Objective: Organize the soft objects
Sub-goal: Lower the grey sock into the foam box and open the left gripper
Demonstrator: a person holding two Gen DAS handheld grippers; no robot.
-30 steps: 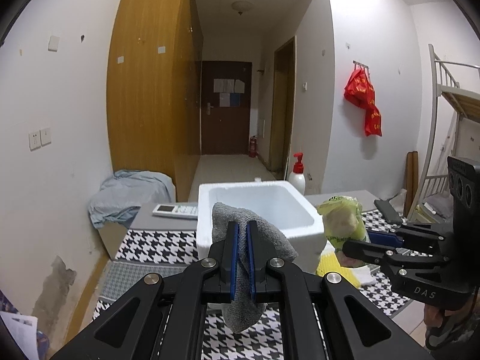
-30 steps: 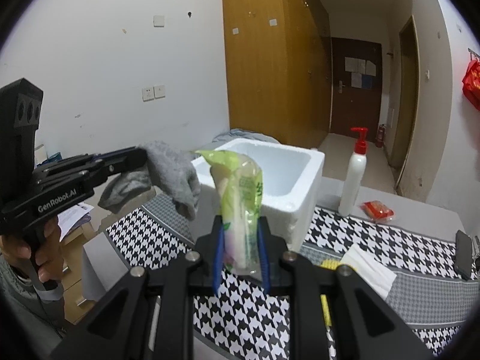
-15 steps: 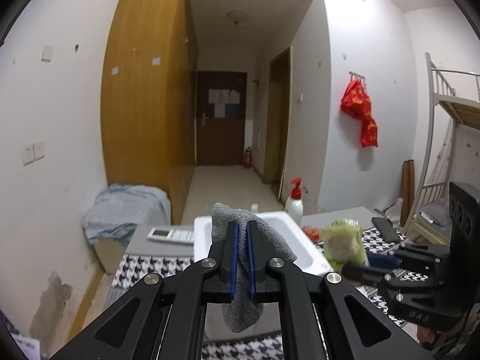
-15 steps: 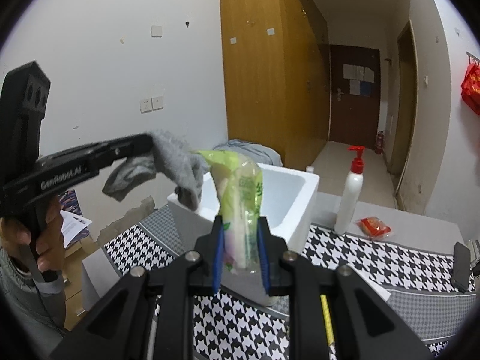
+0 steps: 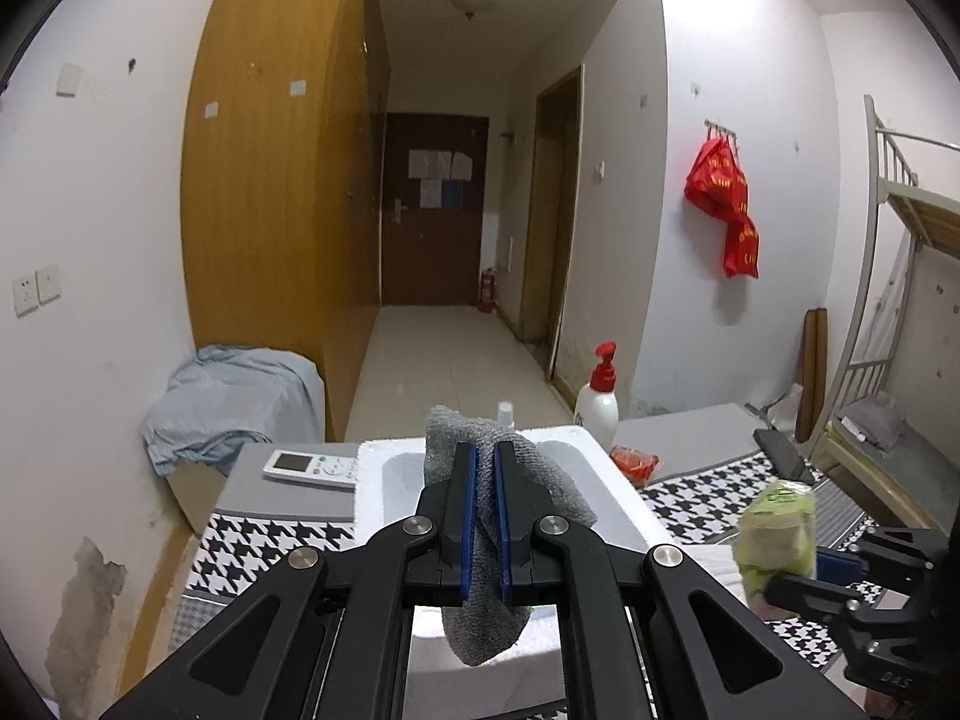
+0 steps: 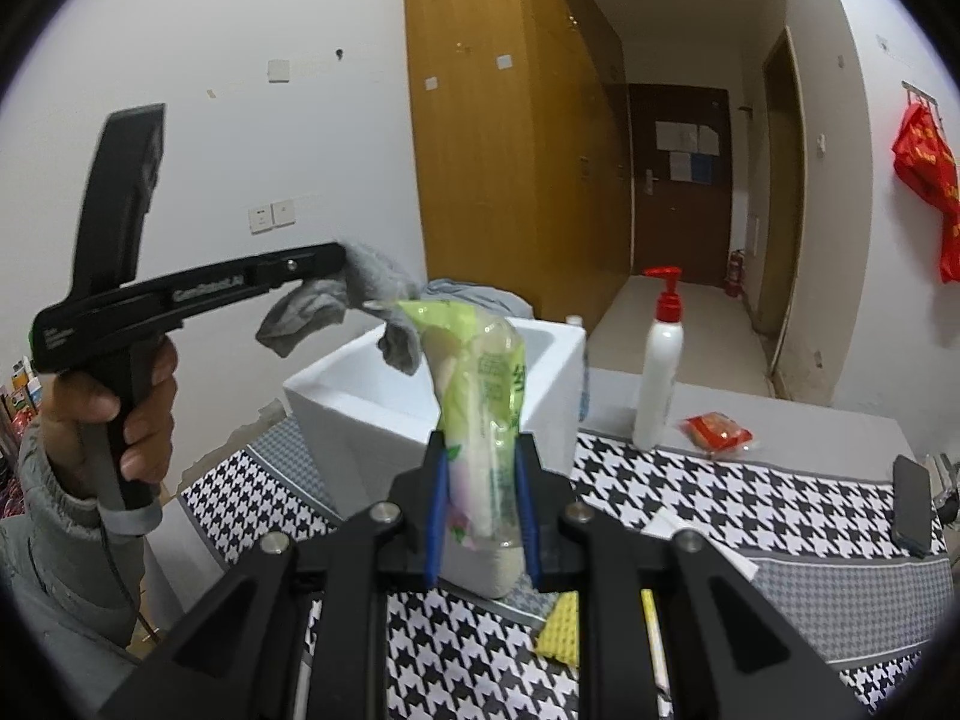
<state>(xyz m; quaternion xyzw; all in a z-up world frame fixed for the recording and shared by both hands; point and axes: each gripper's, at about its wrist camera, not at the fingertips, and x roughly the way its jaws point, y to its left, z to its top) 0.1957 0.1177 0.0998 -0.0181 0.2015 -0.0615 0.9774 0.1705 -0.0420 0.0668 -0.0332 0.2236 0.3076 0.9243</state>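
Grey knitted cloth [image 5: 480, 540], limp and sock-like, hangs clenched between the blue pads of the left tongs [image 5: 486, 516], held in the air above the near edge of a white foam box [image 5: 624, 516]. Moving right, that open box stands on a bench [image 6: 750, 498] covered in black-and-white houndstooth fabric. A white remote control [image 5: 309, 469] lies on the bench to the box's left. Right of the box stand a white pump bottle [image 6: 660, 384] with a red top and, just beside it, a small red packet [image 6: 717, 433]. Further right, the right tongs [image 6: 480, 516] grip a soft green-and-clear plastic pack [image 6: 480, 420], upright, held above the bench on the near side of the box. A yellow cloth [image 6: 561, 630] lies on the bench below it, and a dark phone [image 6: 912, 504] lies near the far right edge.

Risks, as a judgement: the grey cloth droops on both sides of the pads, so if let go short of the opening it may drape over the rim or slide outside. The slick pack could slip through its grip.

Hard to tell: the box's floor is hidden behind the cloth and the pack, so any contents are unknown. The pack's print is too small to read. The yellow cloth is partly covered by the tongs.
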